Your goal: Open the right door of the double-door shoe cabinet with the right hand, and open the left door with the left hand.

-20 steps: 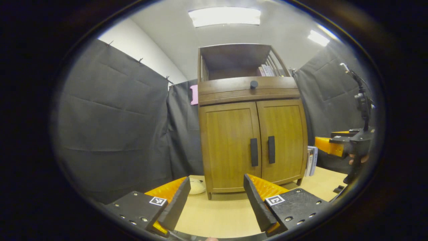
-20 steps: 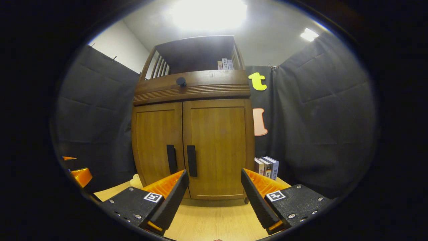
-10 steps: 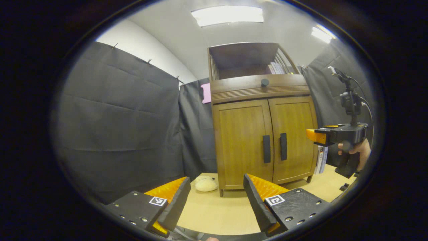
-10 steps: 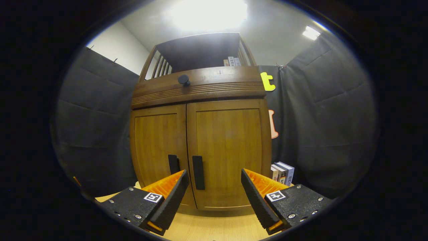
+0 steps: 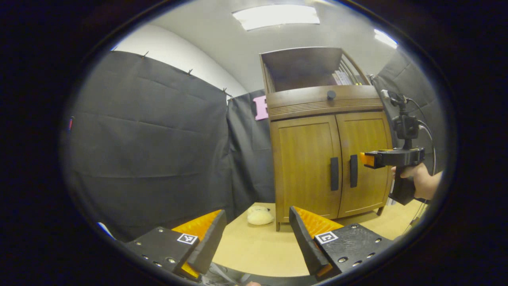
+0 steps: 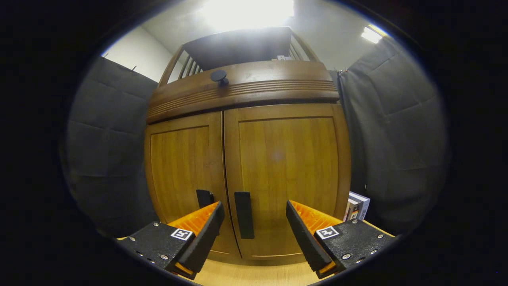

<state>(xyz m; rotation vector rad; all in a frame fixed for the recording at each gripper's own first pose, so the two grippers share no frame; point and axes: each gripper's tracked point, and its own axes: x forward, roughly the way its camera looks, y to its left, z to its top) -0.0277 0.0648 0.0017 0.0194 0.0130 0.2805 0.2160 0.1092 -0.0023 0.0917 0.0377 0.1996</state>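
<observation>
We see a wooden shoe cabinet (image 5: 329, 159) standing on a pale wood-grain table (image 5: 258, 250), toward its far edge, with black cloth walls behind. The cabinet is warm brown with a smooth, faintly striped grain. Its two framed panel doors are both closed: the left door (image 6: 184, 174) and the right door (image 6: 287, 174) meet at a thin centre seam. Each carries a flat, black, upright bar handle beside that seam; the right door's handle (image 6: 244, 214) is in full view, while the left door's handle (image 6: 204, 197) is partly hidden behind a gripper finger. Above the doors runs a ribbed band with a round black knob (image 6: 219, 75), then an open shelf with slatted sides holding books too small to read.

The right gripper (image 6: 254, 232) sits close to the doors, its ridged fingers spread wide and holding nothing, the right handle between them farther off. The left gripper (image 5: 258, 238) hangs well back over the table, also spread wide and empty.

A soft, cream, rounded object (image 5: 260, 215), perhaps a plush toy, lies by the cabinet's left foot. Upright books (image 6: 357, 206) stand at its right side, partly cut off.
</observation>
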